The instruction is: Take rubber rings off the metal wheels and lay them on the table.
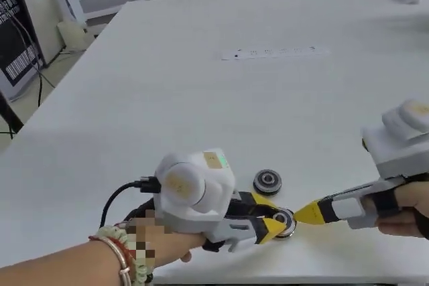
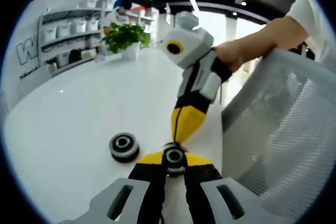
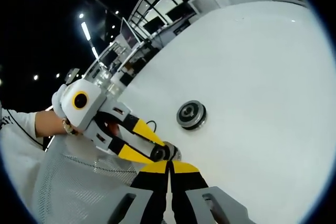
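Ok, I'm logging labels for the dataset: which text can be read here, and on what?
"W": large letter on the wall; the rest is cut off.
Barcode labels on a black panel: too small to read.
Power strip markings: blurred.
Held wheel, loose wheel: nothing legible.

Wall lettering (image 2: 25,52): a large grey "W" in the left gripper view; the letters after it are hidden.
Black panel (image 1: 13,28): carries a barcode label (image 1: 20,65) with small print, too small to read.
Power strip (image 1: 275,52): its markings are too faint to read.
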A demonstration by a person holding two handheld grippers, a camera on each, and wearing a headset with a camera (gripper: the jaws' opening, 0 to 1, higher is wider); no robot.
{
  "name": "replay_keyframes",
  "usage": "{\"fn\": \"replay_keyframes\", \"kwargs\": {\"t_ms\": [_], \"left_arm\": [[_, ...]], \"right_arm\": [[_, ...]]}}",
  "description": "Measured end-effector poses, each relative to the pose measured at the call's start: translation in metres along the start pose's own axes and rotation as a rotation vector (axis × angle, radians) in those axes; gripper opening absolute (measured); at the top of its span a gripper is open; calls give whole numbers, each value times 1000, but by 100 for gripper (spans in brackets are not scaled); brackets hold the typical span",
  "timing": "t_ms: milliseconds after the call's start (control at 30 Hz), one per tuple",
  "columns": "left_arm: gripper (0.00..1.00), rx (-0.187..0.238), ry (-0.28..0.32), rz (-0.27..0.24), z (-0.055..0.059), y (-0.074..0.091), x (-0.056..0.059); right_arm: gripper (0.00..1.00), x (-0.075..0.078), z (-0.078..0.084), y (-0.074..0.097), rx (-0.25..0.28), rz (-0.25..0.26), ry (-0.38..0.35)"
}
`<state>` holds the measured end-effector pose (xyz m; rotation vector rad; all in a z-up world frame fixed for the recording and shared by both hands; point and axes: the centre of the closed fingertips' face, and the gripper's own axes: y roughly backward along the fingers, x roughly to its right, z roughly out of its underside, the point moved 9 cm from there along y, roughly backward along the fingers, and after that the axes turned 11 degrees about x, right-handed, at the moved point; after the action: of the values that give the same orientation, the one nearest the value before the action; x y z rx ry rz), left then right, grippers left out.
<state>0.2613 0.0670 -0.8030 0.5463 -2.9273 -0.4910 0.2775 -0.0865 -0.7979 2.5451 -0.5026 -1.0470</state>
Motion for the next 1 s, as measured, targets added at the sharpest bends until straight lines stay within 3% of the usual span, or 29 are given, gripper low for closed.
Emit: {"fn": "replay_keyframes", "kwargs": {"t_ms": [533,733,833,867,900,1000], "left_arm": [[14,-3,7,-8,0,2,-1],[14,-4,4,0,0,2,-2],[14,-3,4,0,0,1,-2],[14,-3,4,0,0,1,-1],[14,-3,3,0,0,1,-1],[14,-1,3,1,0,1,-1]], "right_arm": [[0,-1,-1,-6,28,-41,-84],[0,-6,-3,-8,31,-62,-84],[0,-13,-8,-11,74,-132,-125],[0,-13,-8,-11,58,-116,-117],[0,-13,-7,-12,39,-106,-37],[0,-14,-8,-12,41,-95,-71]]}}
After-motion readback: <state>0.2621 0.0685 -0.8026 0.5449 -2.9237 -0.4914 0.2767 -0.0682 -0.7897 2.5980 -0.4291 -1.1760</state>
